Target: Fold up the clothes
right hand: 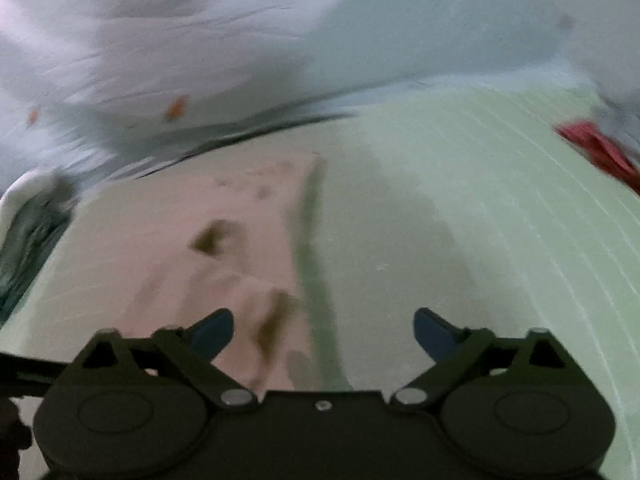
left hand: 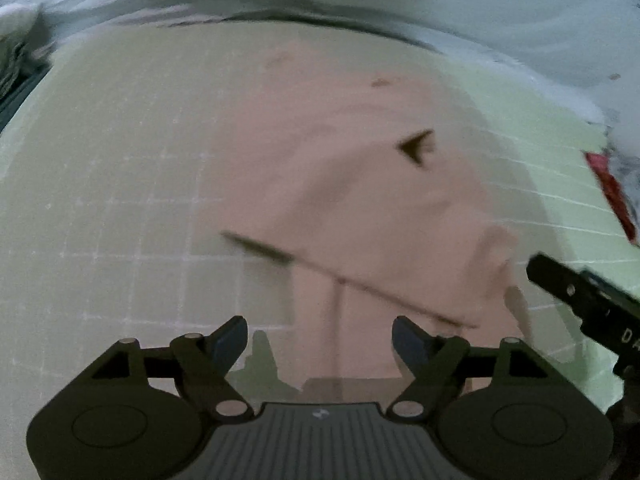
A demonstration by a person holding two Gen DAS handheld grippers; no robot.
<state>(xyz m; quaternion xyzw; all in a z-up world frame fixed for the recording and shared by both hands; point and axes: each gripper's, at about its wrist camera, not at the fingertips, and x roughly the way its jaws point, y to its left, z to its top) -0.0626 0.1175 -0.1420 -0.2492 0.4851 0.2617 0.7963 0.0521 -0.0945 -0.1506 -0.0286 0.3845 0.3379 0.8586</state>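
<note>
A pale pink garment (left hand: 360, 184) lies spread on a light green gridded mat (left hand: 120, 160), with a small dark mark near its middle and a folded edge running across its near part. My left gripper (left hand: 320, 340) hovers open above that near edge, nothing between its fingers. In the right wrist view the same pink garment (right hand: 208, 240) lies left of centre with a raised wrinkle near the left fingertip. My right gripper (right hand: 323, 334) is open over the garment's right edge and the mat (right hand: 480, 240). Both views are blurred.
A white rumpled sheet (left hand: 440, 0) surrounds the mat at the back. A red cloth (left hand: 612, 192) lies at the mat's right edge, also seen as red cloth (right hand: 592, 148). A dark patterned fabric (left hand: 16, 68) sits at the far left. Part of the other gripper (left hand: 584, 300) enters from the right.
</note>
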